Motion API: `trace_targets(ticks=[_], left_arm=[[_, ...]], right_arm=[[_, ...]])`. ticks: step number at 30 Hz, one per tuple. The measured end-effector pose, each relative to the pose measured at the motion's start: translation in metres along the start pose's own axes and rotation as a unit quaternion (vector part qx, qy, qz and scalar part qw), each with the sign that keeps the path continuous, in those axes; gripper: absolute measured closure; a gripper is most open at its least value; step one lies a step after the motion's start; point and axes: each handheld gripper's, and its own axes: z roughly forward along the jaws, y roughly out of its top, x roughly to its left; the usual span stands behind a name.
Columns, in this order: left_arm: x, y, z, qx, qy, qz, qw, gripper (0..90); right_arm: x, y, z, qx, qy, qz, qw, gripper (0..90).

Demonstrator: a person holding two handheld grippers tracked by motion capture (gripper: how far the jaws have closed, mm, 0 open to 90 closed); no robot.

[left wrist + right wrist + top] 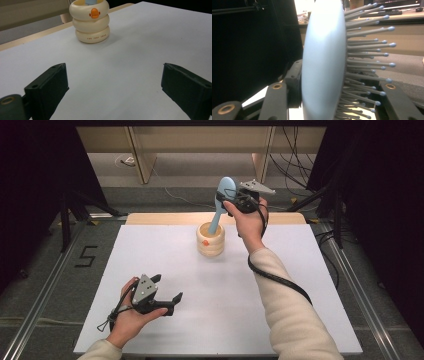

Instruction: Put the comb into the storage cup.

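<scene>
your right gripper (pixel 231 199) holds the head of the blue hairbrush (pixel 223 195), jaws squeezed on it. the brush stands almost straight up, handle end down inside the cream cup (pixel 210 240) at the far middle of the white table (pixel 280 310). your left gripper (pixel 167 302) rests near you, jaws wide and holding nothing. the cup hides the handle's tip, so you cannot tell if it touches the bottom.

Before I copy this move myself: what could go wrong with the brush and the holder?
The right tongs clamp the pale blue bristled hairbrush by its head, so it could swivel. Its handle sits tilted in the cream ring-stacked duck holder, which nothing steadies; the open left tongs rest far away, so it could tip.
</scene>
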Motion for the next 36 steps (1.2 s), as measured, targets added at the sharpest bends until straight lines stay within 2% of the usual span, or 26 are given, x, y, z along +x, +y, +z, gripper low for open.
trace_targets(ticks=[15, 36], left_arm=[[0.000, 0.000, 0.000, -0.002, -0.001, -0.001, 1.0000, 6.7], [0.000, 0.000, 0.000, -0.002, -0.002, -0.001, 1.0000, 6.9]], right_arm=[[-0.001, -0.009, 0.006, 0.009, -0.007, 0.007, 0.9999, 49.3], [0.000, -0.025, 0.016, 0.028, -0.010, 0.002, 0.9996, 49.1]])
